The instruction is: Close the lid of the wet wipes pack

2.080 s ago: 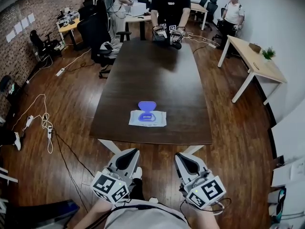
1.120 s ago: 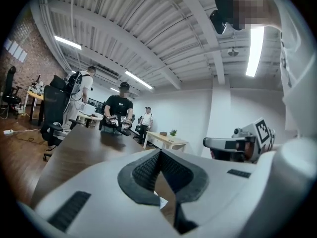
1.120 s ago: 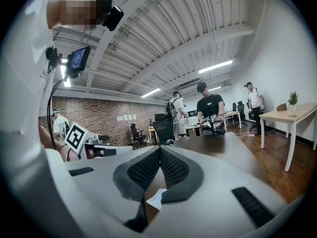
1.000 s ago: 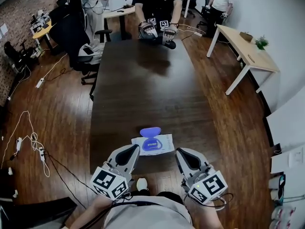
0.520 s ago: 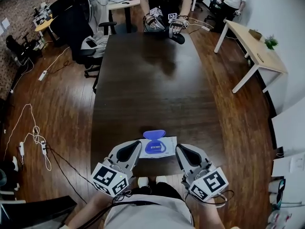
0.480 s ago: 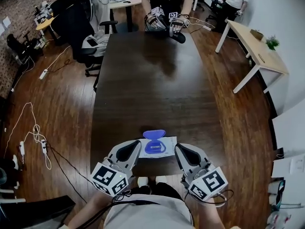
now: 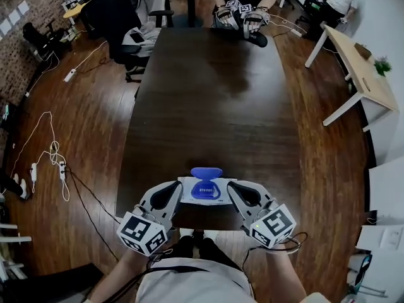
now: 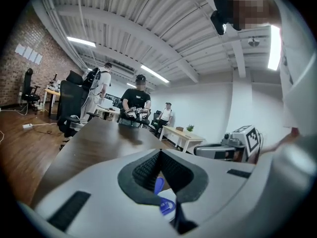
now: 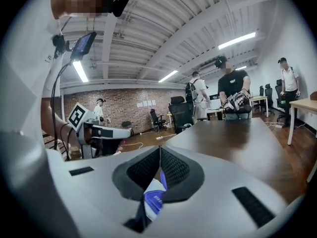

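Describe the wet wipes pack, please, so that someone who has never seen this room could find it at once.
On the long dark table, look to the near edge, between the left hand-held gripper and the right hand-held gripper. The wet wipes pack lies there: flat, white, the only thing at that end, its blue lid flipped open.

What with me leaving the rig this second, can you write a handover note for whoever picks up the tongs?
Left tongs: shut, empty, at the left end of the wet wipes pack. I cannot tell if they touch it.
Right tongs: shut, empty, at the pack's right end.
Pack: lies flat at the near edge of the dark table, with its blue lid flipped open toward the far side.
Done: both tongs flank the pack, but the lid is not yet closed.
Left: tip the lid back over the opening and press it shut, probably steadying the pack with the other tongs.
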{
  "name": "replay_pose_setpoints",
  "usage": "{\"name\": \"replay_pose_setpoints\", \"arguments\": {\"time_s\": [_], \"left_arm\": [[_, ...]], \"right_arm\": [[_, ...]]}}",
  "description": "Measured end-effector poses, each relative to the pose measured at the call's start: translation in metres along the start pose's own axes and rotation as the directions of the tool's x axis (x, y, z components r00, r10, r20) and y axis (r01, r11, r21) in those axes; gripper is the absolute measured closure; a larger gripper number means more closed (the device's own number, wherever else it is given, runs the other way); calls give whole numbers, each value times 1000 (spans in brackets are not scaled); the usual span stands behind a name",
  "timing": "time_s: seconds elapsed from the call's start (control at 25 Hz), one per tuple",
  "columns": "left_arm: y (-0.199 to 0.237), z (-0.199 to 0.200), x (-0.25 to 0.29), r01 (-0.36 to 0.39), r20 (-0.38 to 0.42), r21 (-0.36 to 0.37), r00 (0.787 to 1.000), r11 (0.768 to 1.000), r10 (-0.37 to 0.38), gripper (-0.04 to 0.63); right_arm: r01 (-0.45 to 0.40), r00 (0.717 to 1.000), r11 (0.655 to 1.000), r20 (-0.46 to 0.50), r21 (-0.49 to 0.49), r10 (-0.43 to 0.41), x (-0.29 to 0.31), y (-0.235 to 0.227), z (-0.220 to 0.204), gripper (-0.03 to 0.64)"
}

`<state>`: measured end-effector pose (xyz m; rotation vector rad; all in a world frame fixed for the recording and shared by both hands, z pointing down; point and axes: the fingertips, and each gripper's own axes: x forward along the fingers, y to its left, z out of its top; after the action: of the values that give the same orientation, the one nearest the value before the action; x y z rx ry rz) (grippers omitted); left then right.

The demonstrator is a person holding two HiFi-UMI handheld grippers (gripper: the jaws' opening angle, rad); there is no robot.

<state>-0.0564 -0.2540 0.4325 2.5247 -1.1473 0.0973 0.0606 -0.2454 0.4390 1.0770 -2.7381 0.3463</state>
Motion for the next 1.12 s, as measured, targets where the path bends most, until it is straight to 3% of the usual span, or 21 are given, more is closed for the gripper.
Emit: {"name": "replay_pose_setpoints", "arguments": {"time_s": [0.6,0.88,1.12], "left_arm": [[32,-62,33,-43,-80,-39,996,998,40,594],[44,-85,45,-64,-92,-77,994,995,57,594],[45,-103,49,-74,-122,-92,991,993,62,594]], "right_arm": [[-86,991,996,-107,-29,82,53,-29,-51,607],[-95,984,995,-155,-23,90,72,-49,-82,526],[-150,960,988,-243,-20,141,89,-58,-116,438]]}}
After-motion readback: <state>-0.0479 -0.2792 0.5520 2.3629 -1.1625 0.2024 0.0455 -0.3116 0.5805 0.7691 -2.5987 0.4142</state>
